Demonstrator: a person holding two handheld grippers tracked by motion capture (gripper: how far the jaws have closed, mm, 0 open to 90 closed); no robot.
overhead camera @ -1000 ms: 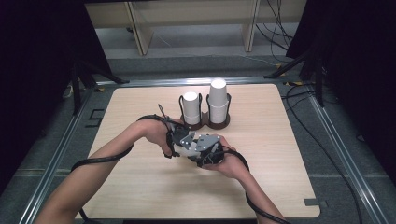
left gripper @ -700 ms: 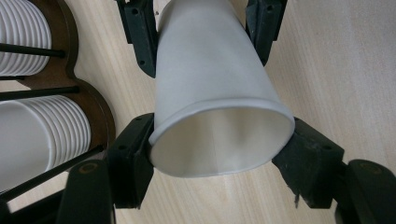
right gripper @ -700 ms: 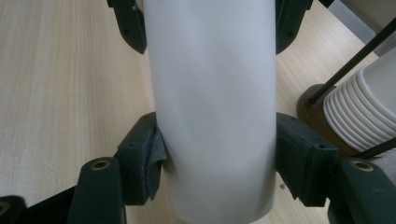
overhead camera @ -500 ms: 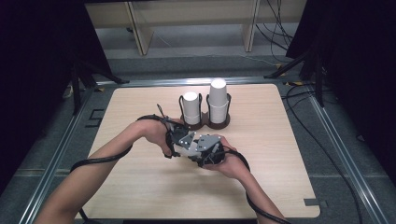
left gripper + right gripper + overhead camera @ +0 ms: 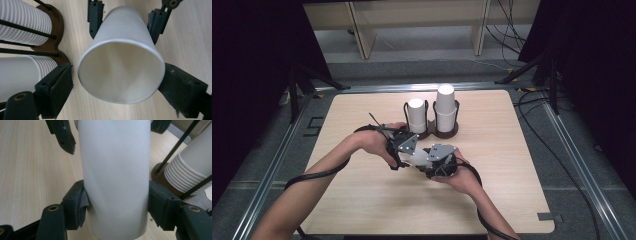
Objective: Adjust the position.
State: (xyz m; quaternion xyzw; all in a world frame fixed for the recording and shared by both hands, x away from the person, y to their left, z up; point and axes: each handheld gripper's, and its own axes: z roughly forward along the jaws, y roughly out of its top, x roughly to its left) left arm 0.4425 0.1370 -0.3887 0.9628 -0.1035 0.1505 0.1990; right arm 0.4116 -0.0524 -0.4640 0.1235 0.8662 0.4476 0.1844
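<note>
Right gripper [image 5: 116,205]: pads clamped on both sides of a single white paper cup [image 5: 115,177], low on its wall; the cup stands across the right gripper view from top to bottom. In the high view this gripper [image 5: 424,161] sits in the person's right hand [image 5: 462,175], near the middle of the wooden table [image 5: 512,200].

Left gripper [image 5: 115,85]: jaws spread around the rim end of the same cup [image 5: 120,67], having just been opening. A clear gap shows between the left pad and the rim; the right pad lies at the rim's edge (contact there cannot be told). The cup's open mouth faces this camera, and the other gripper's two jaws flank its narrower far end. In the high view the left gripper [image 5: 412,150] is held by the left hand [image 5: 374,142], tip to tip with the right one.

Paper cup, high view [image 5: 417,159]: lying level between the two grippers, just above the tabletop.

Cup holder [image 5: 447,133]: dark brown double base with thin black upright rods, just behind the grippers. It carries two stacks of white cups, a shorter stack [image 5: 416,114] and a taller stack [image 5: 445,106].
</note>
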